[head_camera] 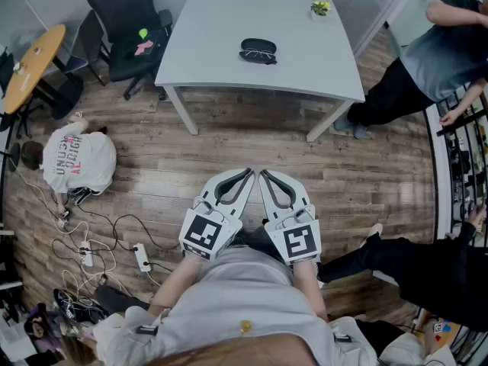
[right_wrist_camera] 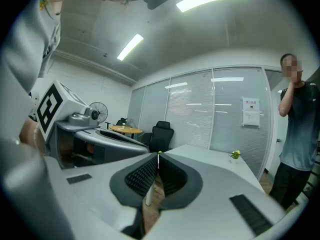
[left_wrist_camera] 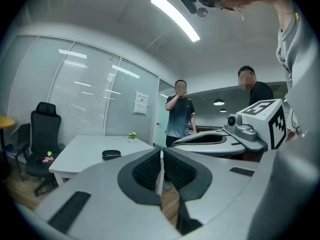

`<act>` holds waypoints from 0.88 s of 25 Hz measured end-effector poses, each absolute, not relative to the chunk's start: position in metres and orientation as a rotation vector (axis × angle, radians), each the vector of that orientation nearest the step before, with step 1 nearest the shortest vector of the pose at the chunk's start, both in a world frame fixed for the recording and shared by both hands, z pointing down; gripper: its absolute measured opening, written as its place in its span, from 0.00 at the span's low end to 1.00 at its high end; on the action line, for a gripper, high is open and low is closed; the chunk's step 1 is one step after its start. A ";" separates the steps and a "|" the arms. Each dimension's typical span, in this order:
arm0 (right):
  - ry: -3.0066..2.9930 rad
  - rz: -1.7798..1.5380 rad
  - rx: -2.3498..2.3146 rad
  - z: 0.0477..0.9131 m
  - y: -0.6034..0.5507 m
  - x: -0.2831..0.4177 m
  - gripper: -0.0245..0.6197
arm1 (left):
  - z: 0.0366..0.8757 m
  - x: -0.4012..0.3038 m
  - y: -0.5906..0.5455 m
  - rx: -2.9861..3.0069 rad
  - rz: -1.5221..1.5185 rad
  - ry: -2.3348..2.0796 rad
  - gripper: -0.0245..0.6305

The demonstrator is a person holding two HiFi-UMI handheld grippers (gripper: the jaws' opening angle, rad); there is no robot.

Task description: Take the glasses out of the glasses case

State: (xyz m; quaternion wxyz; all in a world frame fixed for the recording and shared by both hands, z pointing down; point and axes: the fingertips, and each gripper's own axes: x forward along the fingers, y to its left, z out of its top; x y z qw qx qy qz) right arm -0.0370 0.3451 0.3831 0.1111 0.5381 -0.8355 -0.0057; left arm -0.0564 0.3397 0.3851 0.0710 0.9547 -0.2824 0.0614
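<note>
Glasses case [head_camera: 258, 51] sits on the white table [head_camera: 221, 36], well apart from the person, glasses [head_camera: 257, 54] seemingly in it, while left gripper [head_camera: 245, 176] and right gripper [head_camera: 267, 176] are tucked at the chest, both clenched on nothing, likely a ready pose before approaching.

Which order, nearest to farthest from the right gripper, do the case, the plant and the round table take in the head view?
From the right gripper:
1. Case: straight ahead, in the middle of the white table.
2. Plant: on that table's far right corner.
3. Round table: far off to the left.
</note>
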 end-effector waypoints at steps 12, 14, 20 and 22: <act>-2.485 0.033 1.536 0.390 0.335 -0.050 0.12 | 0.389 -0.078 0.327 2.830 0.169 -0.893 0.20; -2.492 0.030 1.526 0.390 0.328 -0.050 0.12 | 0.390 -0.080 0.322 2.823 0.168 -0.903 0.20; -2.517 0.028 1.505 0.391 0.294 -0.044 0.13 | 0.394 -0.078 0.294 2.810 0.160 -0.932 0.20; -2.525 0.019 1.502 0.390 0.279 -0.041 0.13 | 0.394 -0.077 0.281 2.807 0.162 -0.935 0.20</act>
